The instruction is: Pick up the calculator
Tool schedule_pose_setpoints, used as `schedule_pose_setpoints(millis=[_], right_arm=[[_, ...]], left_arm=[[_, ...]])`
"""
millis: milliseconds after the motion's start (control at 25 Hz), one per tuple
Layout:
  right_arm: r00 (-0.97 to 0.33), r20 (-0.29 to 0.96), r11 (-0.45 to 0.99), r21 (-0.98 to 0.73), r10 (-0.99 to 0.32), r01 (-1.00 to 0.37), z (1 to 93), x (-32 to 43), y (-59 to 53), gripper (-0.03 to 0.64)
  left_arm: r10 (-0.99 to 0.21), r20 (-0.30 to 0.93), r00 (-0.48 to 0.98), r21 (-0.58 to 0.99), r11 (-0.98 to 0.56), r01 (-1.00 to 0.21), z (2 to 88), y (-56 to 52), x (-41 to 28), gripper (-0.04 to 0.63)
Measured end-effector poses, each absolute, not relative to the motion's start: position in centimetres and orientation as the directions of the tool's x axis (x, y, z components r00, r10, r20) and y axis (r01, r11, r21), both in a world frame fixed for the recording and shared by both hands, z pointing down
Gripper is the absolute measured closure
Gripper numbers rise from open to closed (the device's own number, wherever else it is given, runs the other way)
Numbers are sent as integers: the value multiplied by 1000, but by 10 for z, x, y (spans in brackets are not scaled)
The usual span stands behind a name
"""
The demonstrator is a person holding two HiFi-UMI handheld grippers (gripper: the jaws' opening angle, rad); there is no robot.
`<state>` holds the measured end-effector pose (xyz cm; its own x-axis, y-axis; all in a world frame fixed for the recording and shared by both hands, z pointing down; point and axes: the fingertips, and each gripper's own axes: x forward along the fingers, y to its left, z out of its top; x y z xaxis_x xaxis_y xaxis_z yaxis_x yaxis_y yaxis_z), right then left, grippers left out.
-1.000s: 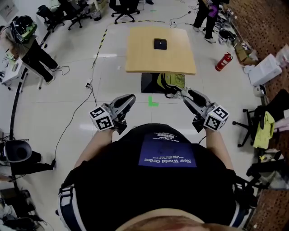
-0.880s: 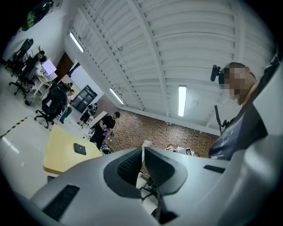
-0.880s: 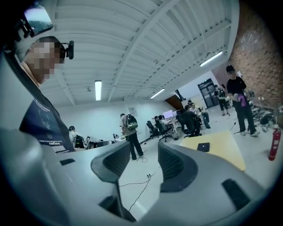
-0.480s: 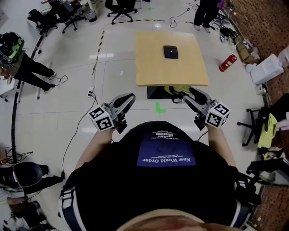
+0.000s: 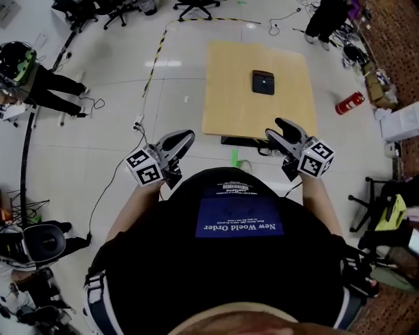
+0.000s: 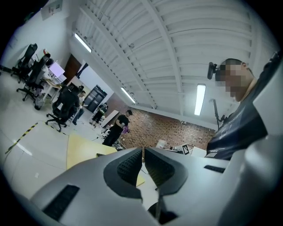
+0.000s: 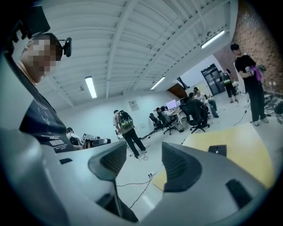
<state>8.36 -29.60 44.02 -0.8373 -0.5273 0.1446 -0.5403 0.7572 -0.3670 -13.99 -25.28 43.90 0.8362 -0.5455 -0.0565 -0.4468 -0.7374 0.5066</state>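
The calculator (image 5: pixel 263 82), a small black slab, lies flat on the far half of a square wooden table (image 5: pixel 229 105). In the right gripper view the calculator (image 7: pixel 217 150) shows on the yellow tabletop (image 7: pixel 252 154), well beyond the jaws. Both grippers are held level in front of my chest, short of the table's near edge. My left gripper (image 5: pixel 186 137) is shut, its pads (image 6: pixel 131 164) almost together with nothing between them. My right gripper (image 5: pixel 281 123) is open; its jaws have just been opening and hold nothing. Its pads (image 7: pixel 175 166) stand well apart.
A red fire extinguisher (image 5: pixel 351 103) stands on the floor right of the table. A person (image 5: pixel 36 75) stands at the left and another (image 5: pixel 327 19) beyond the table's far right corner. Office chairs (image 5: pixel 196 6) and cables (image 5: pixel 118 163) lie around on the white floor.
The table and calculator have drawn closer in the head view as I walk toward them. Both grippers have travelled forward with me. The right jaws stand a little wider.
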Motion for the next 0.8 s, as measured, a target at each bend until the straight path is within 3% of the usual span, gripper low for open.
schedule_pose_setpoints(millis=[200,400,640,800], right_arm=[[-876,147,793,-375,-459,-479,440,93,-379,394],[-908,136,823,-385,-397,-418,439,129,-455,394],[-907,160,799,-431,-389,-419,464,127,-499,368],[-872,214,751,-446,-439,-487,484,127,-525,354]], left_arm=[[-608,-64,792,522,-696,-492,430,-319,-124,588],[-623,-40,781,517,-682,-517,423,-387,-65,589],[-577,11,817,529,-690,-494,437,-435,-50,588],[-523,31,852,540,-709,-454,452,-467,-53,588]])
